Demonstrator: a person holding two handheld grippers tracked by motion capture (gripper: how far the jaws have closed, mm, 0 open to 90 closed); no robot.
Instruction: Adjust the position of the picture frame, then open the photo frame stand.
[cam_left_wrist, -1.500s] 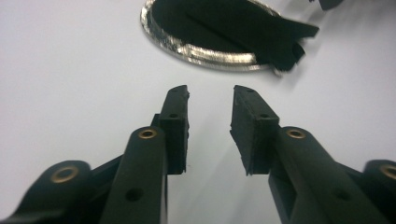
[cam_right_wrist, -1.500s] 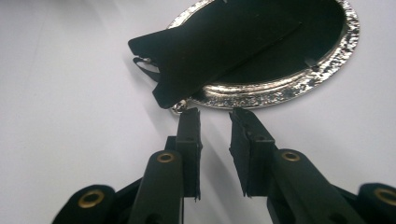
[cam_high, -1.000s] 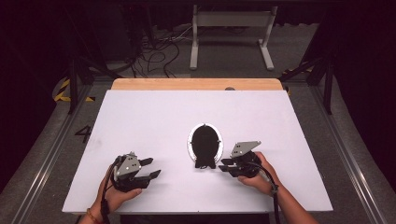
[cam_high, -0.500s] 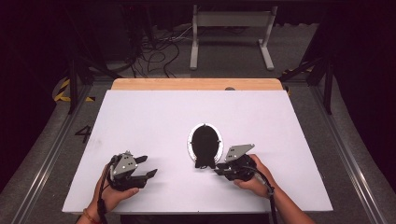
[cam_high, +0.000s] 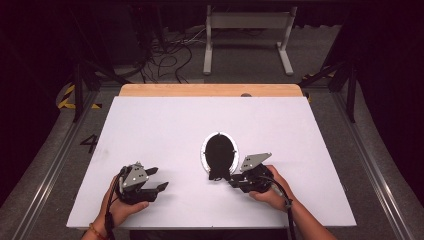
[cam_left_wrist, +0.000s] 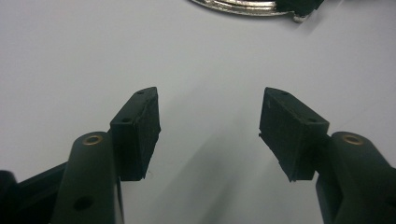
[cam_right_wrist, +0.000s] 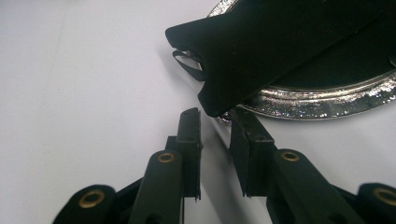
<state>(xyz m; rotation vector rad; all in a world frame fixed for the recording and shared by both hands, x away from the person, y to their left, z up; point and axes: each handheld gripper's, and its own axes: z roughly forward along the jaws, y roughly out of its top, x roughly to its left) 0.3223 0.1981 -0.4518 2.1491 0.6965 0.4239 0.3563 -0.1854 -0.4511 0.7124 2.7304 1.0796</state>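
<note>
An oval picture frame (cam_high: 202, 155) with a silver rim and a black back lies on the white table (cam_high: 150, 125). Its black stand (cam_right_wrist: 280, 46) is raised off the back, and a ribbon loop shows under it. My right gripper (cam_high: 225, 177) is at the frame's near end. In the right gripper view, the right gripper (cam_right_wrist: 214, 116) has narrow jaws and the stand's tip sits between its fingertips. The silver rim (cam_right_wrist: 317, 105) lies just behind. My left gripper (cam_high: 159, 178) rests to the left, apart from the frame. Its jaws have just been opening, and the left gripper (cam_left_wrist: 210, 126) has only bare table between them.
A wooden strip (cam_high: 210, 90) runs along the table's far edge. Beyond it on the floor stand a white metal support (cam_high: 247, 30) and loose cables (cam_high: 170, 55). The frame's rim (cam_left_wrist: 233, 5) shows at the top of the left gripper view.
My right gripper has shifted a little left, toward the frame's near end. The left gripper's jaws stand wider apart, and that hand has stayed where it was.
</note>
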